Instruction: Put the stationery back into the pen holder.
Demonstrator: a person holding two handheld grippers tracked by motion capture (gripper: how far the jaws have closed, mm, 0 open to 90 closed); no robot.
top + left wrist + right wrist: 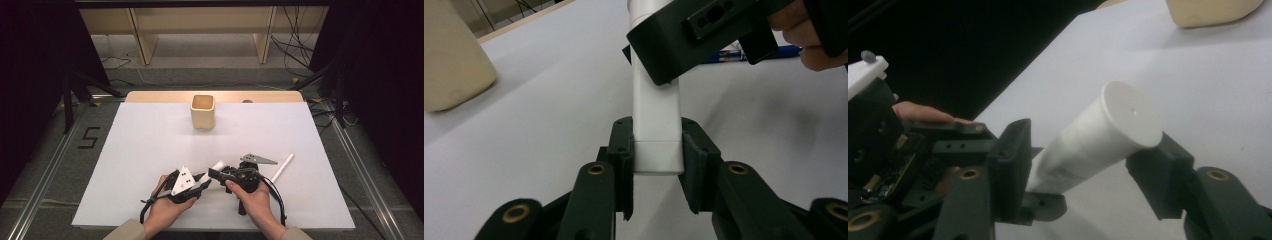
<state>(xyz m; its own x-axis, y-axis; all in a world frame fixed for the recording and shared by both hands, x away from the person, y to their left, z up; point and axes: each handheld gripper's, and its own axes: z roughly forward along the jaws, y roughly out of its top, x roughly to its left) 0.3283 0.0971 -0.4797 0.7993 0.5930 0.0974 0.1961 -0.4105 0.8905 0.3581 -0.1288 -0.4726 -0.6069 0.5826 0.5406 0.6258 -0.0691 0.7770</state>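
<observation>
I have the white tube clamped by its flat crimped tail in my left gripper, just above the table. My right gripper's jaws flank the cap, one touching, not yet clamped. It looks light and squashy; I'd grip the stiff cap.

My left tool clamps the flat end of a white tube above the tabletop. The right tool reaches its upper part. A beige cup stands far left, a blue pen beyond.
</observation>
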